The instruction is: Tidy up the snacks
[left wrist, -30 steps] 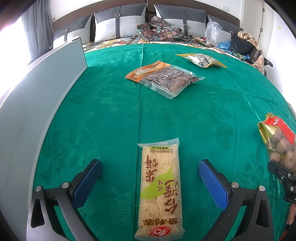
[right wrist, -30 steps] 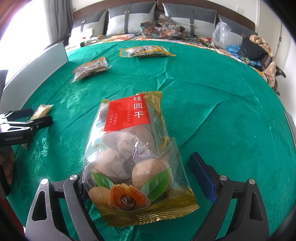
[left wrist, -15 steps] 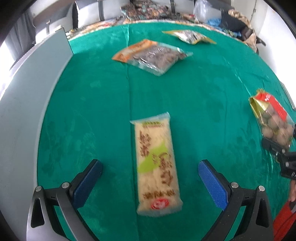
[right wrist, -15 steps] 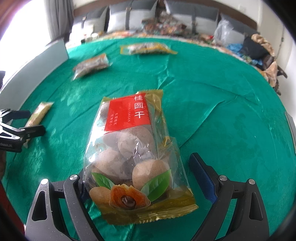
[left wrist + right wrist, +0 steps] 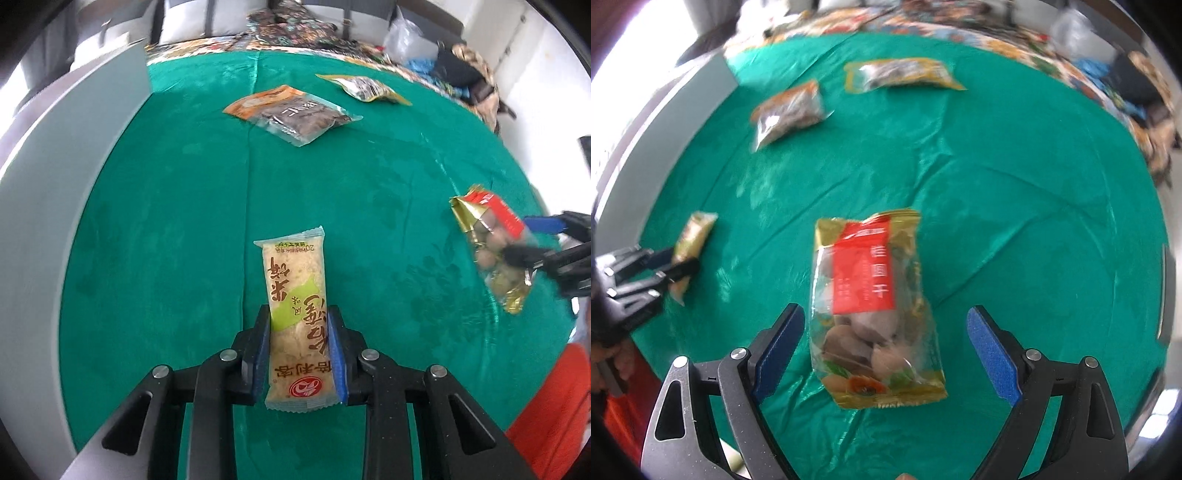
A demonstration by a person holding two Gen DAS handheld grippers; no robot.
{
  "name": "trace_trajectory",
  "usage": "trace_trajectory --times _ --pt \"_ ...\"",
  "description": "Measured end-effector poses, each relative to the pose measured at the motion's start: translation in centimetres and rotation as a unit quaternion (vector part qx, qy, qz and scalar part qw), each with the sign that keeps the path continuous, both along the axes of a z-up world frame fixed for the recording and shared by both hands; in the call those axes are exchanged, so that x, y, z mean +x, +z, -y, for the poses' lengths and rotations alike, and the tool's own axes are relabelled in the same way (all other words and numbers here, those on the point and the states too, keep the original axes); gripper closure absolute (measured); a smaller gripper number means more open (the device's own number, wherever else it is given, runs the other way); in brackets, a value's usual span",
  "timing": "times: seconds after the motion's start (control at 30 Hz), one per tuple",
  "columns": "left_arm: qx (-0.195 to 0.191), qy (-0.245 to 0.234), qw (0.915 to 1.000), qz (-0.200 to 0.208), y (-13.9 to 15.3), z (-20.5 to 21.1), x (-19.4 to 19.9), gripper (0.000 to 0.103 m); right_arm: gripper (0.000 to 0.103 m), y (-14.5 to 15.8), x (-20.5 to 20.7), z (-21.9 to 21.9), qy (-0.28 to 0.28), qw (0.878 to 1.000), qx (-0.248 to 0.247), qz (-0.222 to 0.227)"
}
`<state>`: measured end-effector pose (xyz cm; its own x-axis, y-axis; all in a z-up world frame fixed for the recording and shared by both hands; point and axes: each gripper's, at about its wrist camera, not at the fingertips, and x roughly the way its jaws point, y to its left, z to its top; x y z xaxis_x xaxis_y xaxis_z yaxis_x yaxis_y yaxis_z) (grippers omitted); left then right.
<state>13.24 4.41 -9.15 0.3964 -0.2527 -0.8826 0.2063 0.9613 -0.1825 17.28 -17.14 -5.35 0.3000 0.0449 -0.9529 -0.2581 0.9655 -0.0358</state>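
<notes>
My left gripper (image 5: 300, 349) is shut on a long rice cracker pack (image 5: 295, 295), cream with a green leaf and red logo, gripping its near half above the green cloth. It also shows in the right wrist view (image 5: 690, 251), held by the left gripper (image 5: 677, 266). My right gripper (image 5: 884, 347) is open, its blue pads either side of a dried longan bag (image 5: 871, 306) with a red label and gold edges. In the left wrist view the longan bag (image 5: 491, 243) sits between the right gripper's fingers (image 5: 543, 225).
A green tablecloth (image 5: 166, 221) covers the table. An orange and clear snack bag (image 5: 291, 114) and a yellow-edged packet (image 5: 364, 88) lie at the far side. A grey panel (image 5: 48, 192) stands along the left edge. Cushions and clutter lie beyond.
My left gripper has closed on the rice cracker pack. My right gripper has pulled back and up a little from the longan bag, staying open.
</notes>
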Motion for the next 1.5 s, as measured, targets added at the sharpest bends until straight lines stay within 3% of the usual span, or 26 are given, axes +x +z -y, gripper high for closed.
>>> trace_trajectory --times 0.13,0.17,0.2,0.47,0.63,0.73,0.8,0.9,1.03,1.07,1.13,1.17,1.2,1.33,1.4,1.5 --pt "-0.039 0.023 0.9989 0.011 0.8 -1.0 -2.0 0.076 0.015 -1.5 0.1 -1.5 0.020 0.998 -0.065 -0.012" --pt "-0.053 0.030 0.9980 0.016 1.1 -1.4 -2.6 0.076 0.024 -1.2 -0.2 -1.5 0.014 0.998 -0.067 -0.006" --pt "-0.064 0.035 0.9971 0.022 1.4 -1.7 -3.2 0.076 0.045 -0.8 -0.4 -1.4 0.008 0.998 -0.056 -0.003" --pt "-0.121 0.064 0.9884 0.065 5.9 -4.1 -4.7 0.076 0.048 3.3 -2.0 -0.5 -0.043 0.999 0.015 0.023" --pt "-0.151 0.098 0.9772 0.112 11.1 -8.7 -4.4 0.075 0.048 7.8 -1.2 -4.8 -0.024 0.993 0.102 0.055" --pt "-0.142 0.130 0.9720 0.134 13.5 -13.4 -4.0 0.075 0.048 11.4 -0.2 -10.2 0.015 0.984 0.164 0.074" --pt "-0.111 0.162 0.9699 0.144 14.4 -17.2 -3.7 0.075 0.047 13.2 0.2 -13.9 0.042 0.976 0.195 0.082" --pt "-0.069 0.210 0.9655 0.138 14.0 -22.6 -3.9 0.075 0.047 15.2 0.5 -20.9 0.093 0.962 0.245 0.079" --pt "-0.015 0.266 0.9567 0.117 12.1 -28.2 -5.7 0.075 0.046 15.2 -0.2 -30.8 0.160 0.944 0.285 0.051" --pt "-0.001 0.295 0.9496 0.106 11.2 -29.8 -6.3 0.071 0.043 14.7 -0.4 -33.0 0.174 0.941 0.287 0.045" --pt "0.011 0.335 0.9379 0.091 9.8 -31.8 -7.4 0.047 0.039 13.5 -0.8 -36.1 0.193 0.937 0.288 0.033" --pt "0.015 0.350 0.9327 0.087 9.4 -32.5 -8.1 0.030 0.031 12.6 -1.0 -37.7 0.203 0.935 0.289 0.025" --pt "0.018 0.362 0.9277 0.088 9.0 -33.0 -8.7 0.022 0.028 11.8 -1.2 -38.6 0.207 0.936 0.285 0.019" --pt "0.020 0.386 0.9160 0.107 8.7 -33.6 -11.0 0.022 0.028 9.8 -1.7 -38.2 0.203 0.936 0.286 0.023" --pt "0.007 0.383 0.9152 0.124 9.2 -32.9 -11.4 0.022 0.028 9.7 -1.7 -35.3 0.191 0.938 0.283 0.051" --pt "-0.007 0.355 0.9222 0.152 10.9 -30.2 -11.3 0.021 0.022 9.3 -1.8 -30.1 0.168 0.949 0.247 0.101"
